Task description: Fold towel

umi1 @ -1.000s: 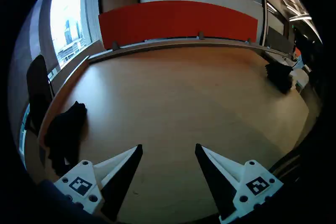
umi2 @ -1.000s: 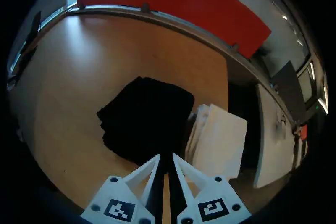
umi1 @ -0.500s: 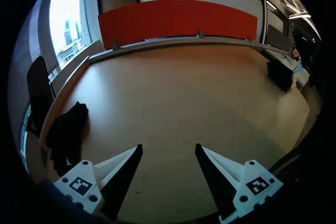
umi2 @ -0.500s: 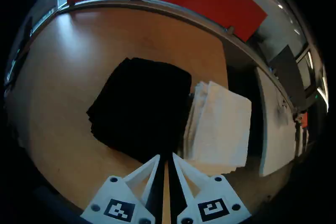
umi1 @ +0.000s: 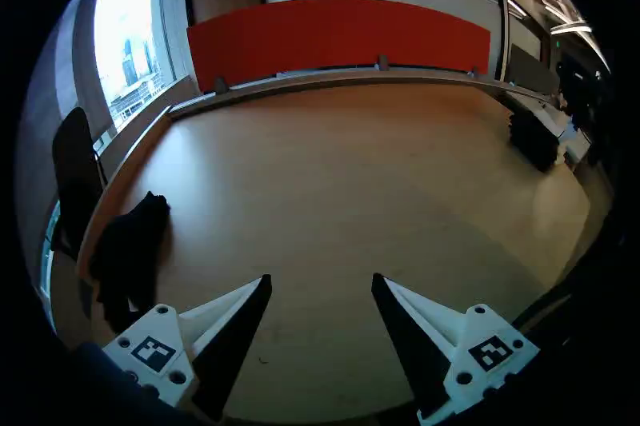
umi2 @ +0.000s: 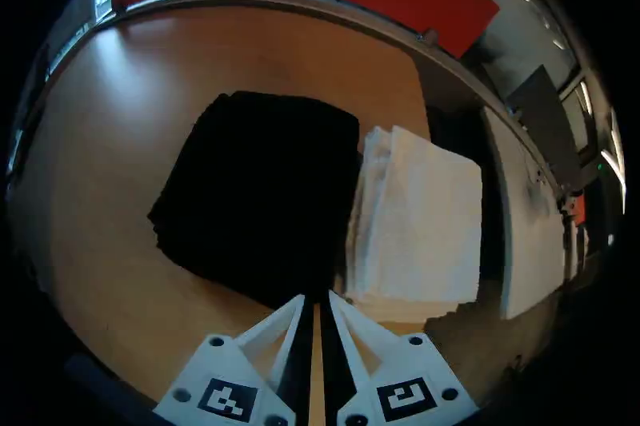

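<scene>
My right gripper (umi2: 318, 302), fingers pressed almost together on nothing, hung over the wooden table (umi2: 104, 146) just short of a folded stack of black towels (umi2: 256, 194), which lay at 12 o'clock from its tips. A stack of white towels (umi2: 420, 218) sat just beside it at 2 o'clock. My left gripper (umi1: 320, 282), spread wide and empty, faced bare tabletop, with a crumpled dark cloth (umi1: 128, 254) heaped near the table's edge at 8 o'clock, seemingly a towel not yet folded. I judged the cloth soft, light and limp, likely to sag and drag rather than hold a shape, not fragile, and rough enough to pinch without slipping. A corner or hem, taken through a single layer, looked the surest hold, one gripper to each corner
</scene>
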Motion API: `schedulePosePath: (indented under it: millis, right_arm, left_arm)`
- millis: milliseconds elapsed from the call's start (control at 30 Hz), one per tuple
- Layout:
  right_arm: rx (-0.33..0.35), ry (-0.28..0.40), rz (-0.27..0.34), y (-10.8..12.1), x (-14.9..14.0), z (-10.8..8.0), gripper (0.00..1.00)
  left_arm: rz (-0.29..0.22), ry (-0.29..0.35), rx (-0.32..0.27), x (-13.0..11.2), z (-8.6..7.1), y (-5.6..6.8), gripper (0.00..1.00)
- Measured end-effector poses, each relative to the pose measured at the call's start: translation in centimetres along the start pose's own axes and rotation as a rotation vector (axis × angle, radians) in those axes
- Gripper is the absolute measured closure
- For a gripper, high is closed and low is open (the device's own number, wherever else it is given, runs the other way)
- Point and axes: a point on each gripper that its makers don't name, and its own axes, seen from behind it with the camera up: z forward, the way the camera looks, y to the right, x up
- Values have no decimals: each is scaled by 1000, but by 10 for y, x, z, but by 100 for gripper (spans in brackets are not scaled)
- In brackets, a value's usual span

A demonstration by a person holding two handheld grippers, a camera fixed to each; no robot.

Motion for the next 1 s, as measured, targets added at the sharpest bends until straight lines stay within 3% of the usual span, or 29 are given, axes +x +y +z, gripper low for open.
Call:
schedulePosePath:
  millis: [733, 1000]
  right_arm:
    - [-24, -12, -4, 1, -6, 5, 93]
    - [-35, 0, 12, 2, -5, 2, 88]
  left_arm:
    - [4, -1, -2, 0, 0, 4, 7]
    - [3, 2, -5, 2, 1, 5, 7]
